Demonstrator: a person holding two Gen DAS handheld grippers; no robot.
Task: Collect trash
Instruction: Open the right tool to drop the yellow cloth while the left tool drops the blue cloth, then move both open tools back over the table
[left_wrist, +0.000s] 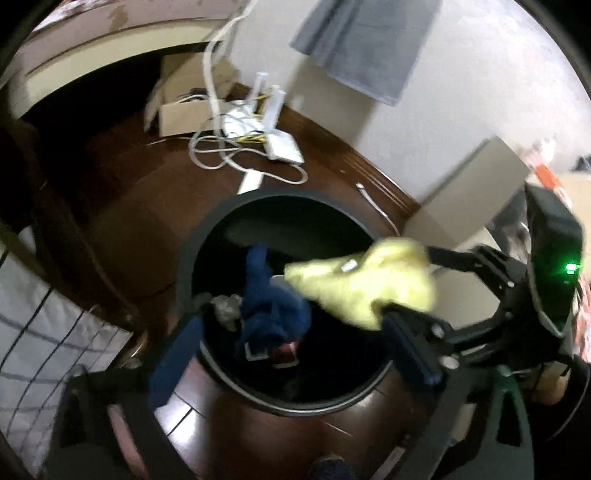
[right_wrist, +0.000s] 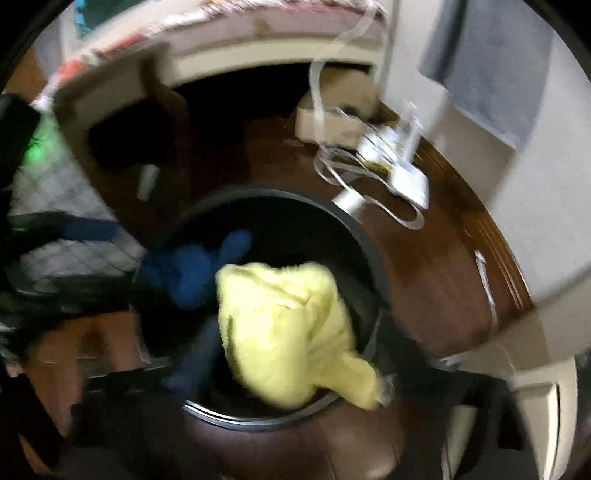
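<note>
A black round bin (left_wrist: 236, 206) stands on the dark wooden floor right below both grippers. Inside it are a blue cloth (left_wrist: 269, 299) and a grey crumpled lump (left_wrist: 227, 308). My left gripper (left_wrist: 291, 317) is open wide over the bin's mouth with nothing between its blue pads. A pale yellow cloth (right_wrist: 288, 332) is over the bin's right side, between the spread fingers of my right gripper (right_wrist: 295, 354), which is open. The cloth's tail brushes the right finger; no pad presses on it. The blue cloth (right_wrist: 192, 273) shows beside it. Both views are blurred.
A white router with tangled cables (left_wrist: 280, 147) and a cardboard box (left_wrist: 184, 114) lie on the floor behind the bin. A beige box (left_wrist: 469, 195) leans on the wall to the right. Checked bedding (left_wrist: 44, 332) is at the left, and a grey cloth (left_wrist: 362, 44) hangs on the wall.
</note>
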